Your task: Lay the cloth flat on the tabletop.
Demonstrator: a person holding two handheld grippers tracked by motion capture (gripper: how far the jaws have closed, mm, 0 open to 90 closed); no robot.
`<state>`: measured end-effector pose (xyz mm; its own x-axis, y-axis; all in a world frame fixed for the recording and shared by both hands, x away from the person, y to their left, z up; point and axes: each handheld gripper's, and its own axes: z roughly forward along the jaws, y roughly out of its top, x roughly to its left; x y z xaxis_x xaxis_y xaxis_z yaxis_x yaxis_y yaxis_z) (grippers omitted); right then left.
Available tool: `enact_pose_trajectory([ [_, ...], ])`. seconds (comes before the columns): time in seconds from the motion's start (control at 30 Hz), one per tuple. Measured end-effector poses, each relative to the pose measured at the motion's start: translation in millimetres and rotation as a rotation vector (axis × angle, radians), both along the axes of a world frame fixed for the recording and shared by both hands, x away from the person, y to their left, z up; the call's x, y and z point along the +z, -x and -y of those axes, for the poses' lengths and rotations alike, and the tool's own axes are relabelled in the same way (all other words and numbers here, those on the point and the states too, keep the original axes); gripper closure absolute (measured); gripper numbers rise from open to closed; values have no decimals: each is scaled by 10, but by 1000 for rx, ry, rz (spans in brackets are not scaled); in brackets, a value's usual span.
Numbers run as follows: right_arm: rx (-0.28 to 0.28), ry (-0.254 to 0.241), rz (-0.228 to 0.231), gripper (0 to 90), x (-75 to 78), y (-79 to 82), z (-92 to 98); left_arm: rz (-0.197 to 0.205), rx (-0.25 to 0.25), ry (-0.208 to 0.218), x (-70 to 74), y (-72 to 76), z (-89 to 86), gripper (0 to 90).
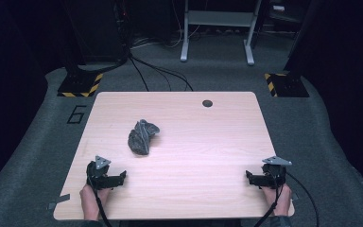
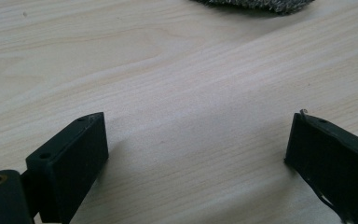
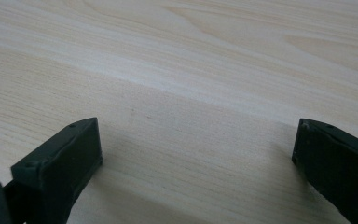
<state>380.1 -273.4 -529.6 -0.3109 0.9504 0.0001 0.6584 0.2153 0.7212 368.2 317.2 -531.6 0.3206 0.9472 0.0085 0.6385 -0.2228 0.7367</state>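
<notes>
**One cloth mid-table, both of your grippers spread and empty**

Count: one grey cloth (image 1: 142, 136), one wooden table (image 1: 203, 156), two grippers, two hands on them. One dark round hole (image 1: 207, 103) sits in the tabletop near the far edge.

The cloth is crumpled into a lump, not flat. Its long axis runs roughly from the near edge toward the far edge in the high view, tilted a little to the right at the far end, where a flap sticks out toward the right. It lies left of the table's centre line, well short of the far edge.

Your left gripper (image 1: 121, 177) rests at the near-left of the table, jaws pointing right along the near edge. Jaws stand wide apart, only bare wood between them. The cloth is beyond it and slightly to its right, apart from it, no contact. In the left gripper view the cloth's edge (image 2: 256, 4) just clips the top of the frame.

Your right gripper (image 1: 248, 177) rests at the near-right, jaws pointing left toward the other one. Jaws also wide apart with bare wood between them. The cloth is well apart from it, across the table to the left and farther out.
</notes>
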Motion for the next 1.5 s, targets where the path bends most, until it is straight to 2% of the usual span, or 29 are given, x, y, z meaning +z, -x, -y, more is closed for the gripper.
enact_pose_trajectory([
  [0.47, 11, 1, -3, 8, 0, 0, -5, -7, -17, 1, 0, -33, -12, 43],
  [0.53, 11, 1, -3, 8, 1, 0, -5, -2, -11, 2, -3, -39, -16, 43],
  [0.57, 12, 3, -3, 8, 0, 1, -4, -12, 14, -4, 8, -42, -28, 43],
  [0.63, 10, 1, -4, 8, 1, 0, -6, -21, 27, -3, 16, -47, -38, 57],
  [0.77, 14, 4, -3, 7, 1, 1, -7, 6, 39, 25, 88, -90, -68, 106],
  [0.87, 12, 2, -3, 7, 1, -1, -8, 19, 30, 37, 150, -118, -61, 122],
  [0.93, 11, 2, -3, 7, 1, -1, -8, 31, 27, 34, 214, -173, -38, 122],
  [0.97, 11, 2, -3, 8, 1, -2, -8, 34, 15, 44, 292, -210, -20, 122],
  [1.0, 11, 2, -3, 8, 1, -2, -8, 34, 15, 44, 292, -210, -20, 123],
  [1.03, 11, 2, -2, 8, 0, -2, -8, 48, 2, 49, 368, -265, 26, 123],
  [1.07, 11, 2, -2, 8, 0, -2, -8, 48, 2, 49, 368, -265, 26, 123],
  [1.1, 12, 2, -3, 8, 1, -2, -8, 59, -2, 53, 415, -324, 82, 123],
  [1.2, 12, 2, -2, 8, 1, -2, -8, 58, -12, 56, 457, -377, 130, 129],
  [1.23, 12, 2, -2, 8, 1, -2, -8, 56, -30, 52, 516, -479, 219, 136],
  [1.27, 12, 2, -2, 8, 1, -2, -8, 56, -30, 52, 516, -479, 219, 143],
  [1.47, 16, 3, -1, 10, -1, -1, -6, 63, -46, 47, 606, -699, 388, 153],
  [1.5, 15, 2, -2, 10, -1, 0, -6, 54, -56, 47, 622, -735, 411, 153],
])
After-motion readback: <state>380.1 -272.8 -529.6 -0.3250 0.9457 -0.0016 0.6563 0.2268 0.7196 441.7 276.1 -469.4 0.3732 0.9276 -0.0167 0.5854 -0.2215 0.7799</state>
